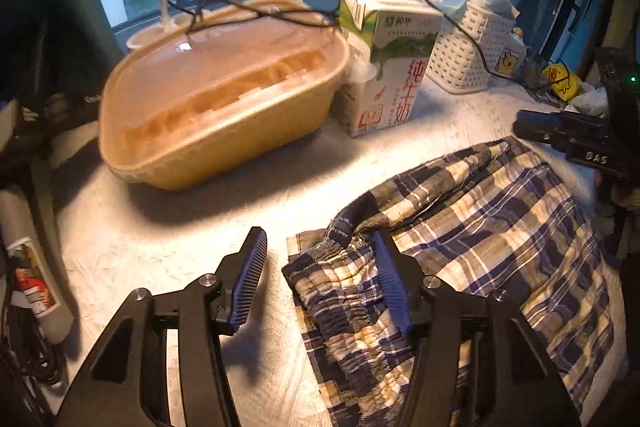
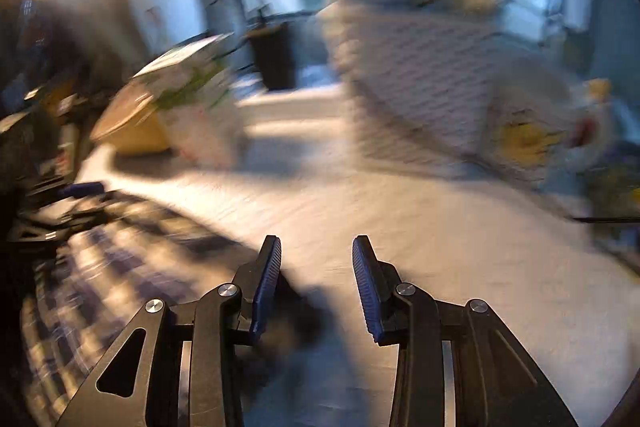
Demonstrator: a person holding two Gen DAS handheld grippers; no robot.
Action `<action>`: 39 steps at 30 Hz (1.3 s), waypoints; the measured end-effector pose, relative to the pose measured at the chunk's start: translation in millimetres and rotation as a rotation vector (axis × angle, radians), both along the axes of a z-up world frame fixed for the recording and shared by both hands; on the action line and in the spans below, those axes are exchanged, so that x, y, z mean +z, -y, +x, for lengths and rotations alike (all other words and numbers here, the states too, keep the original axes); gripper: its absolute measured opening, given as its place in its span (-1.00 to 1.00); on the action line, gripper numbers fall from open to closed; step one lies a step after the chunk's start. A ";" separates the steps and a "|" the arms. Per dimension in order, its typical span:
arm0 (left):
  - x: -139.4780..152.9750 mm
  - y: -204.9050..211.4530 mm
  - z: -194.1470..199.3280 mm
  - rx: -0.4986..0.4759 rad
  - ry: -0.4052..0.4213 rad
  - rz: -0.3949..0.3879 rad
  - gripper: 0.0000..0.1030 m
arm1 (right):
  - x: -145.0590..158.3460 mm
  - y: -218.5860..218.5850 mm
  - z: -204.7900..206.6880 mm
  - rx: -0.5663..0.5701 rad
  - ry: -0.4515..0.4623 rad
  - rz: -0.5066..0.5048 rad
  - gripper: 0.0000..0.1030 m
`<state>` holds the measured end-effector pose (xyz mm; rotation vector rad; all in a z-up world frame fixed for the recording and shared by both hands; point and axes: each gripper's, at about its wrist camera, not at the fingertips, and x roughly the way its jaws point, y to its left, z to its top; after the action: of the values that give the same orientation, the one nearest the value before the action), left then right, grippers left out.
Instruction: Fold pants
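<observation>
Plaid pants point(image 1: 460, 247) under left gripper point(image 1: 320, 283)

Milk carton point(image 1: 386, 63) beside the tan lidded container point(image 1: 224, 95), red Chinese characters 纯牛奶 running down its front face, small green brand logo near its top too small to read, white letters "DAS" on the black right gripper point(image 1: 576, 141) right of the carton

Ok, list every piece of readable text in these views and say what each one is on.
"纯牛奶", red, down the front of the milk carton.
"DAS", on the black right gripper at the right edge of the left wrist view.
The carton's green brand mark and small print are too small to read.
The right wrist view is motion-blurred; nothing is legible there.
</observation>
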<state>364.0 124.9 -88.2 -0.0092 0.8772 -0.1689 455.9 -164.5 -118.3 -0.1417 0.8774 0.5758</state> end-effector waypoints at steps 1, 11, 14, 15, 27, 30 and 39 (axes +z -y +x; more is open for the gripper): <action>5.1 -2.0 -3.2 0.006 0.011 -0.011 0.08 | 4.9 6.5 -2.1 -0.007 -0.004 0.022 -0.26; 55.5 1.1 -70.3 0.051 0.232 -0.077 0.08 | 25.1 -11.9 -102.1 0.176 -0.008 0.014 -0.26; 52.7 16.6 -89.7 0.000 0.230 -0.083 0.08 | 13.4 -19.2 -130.9 0.207 -0.018 -0.022 -0.26; 51.8 19.5 -97.1 -0.020 0.230 -0.077 0.08 | 9.1 -20.7 -136.6 0.214 -0.021 -0.037 -0.26; 1.2 37.8 -114.1 -0.013 0.063 -0.054 0.07 | -9.3 3.9 -191.1 0.194 -0.011 -0.154 -0.21; 15.9 29.7 -122.1 0.003 0.107 -0.070 0.07 | 2.3 10.8 -205.3 0.186 0.015 -0.168 -0.21; 18.6 53.8 -177.4 -0.097 0.092 -0.071 0.07 | 12.9 -21.9 -245.8 0.283 0.026 -0.062 -0.20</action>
<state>186.6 71.1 -69.6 -0.0248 0.7801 -0.2889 210.1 -142.7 -105.3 -0.3331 0.8564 0.8089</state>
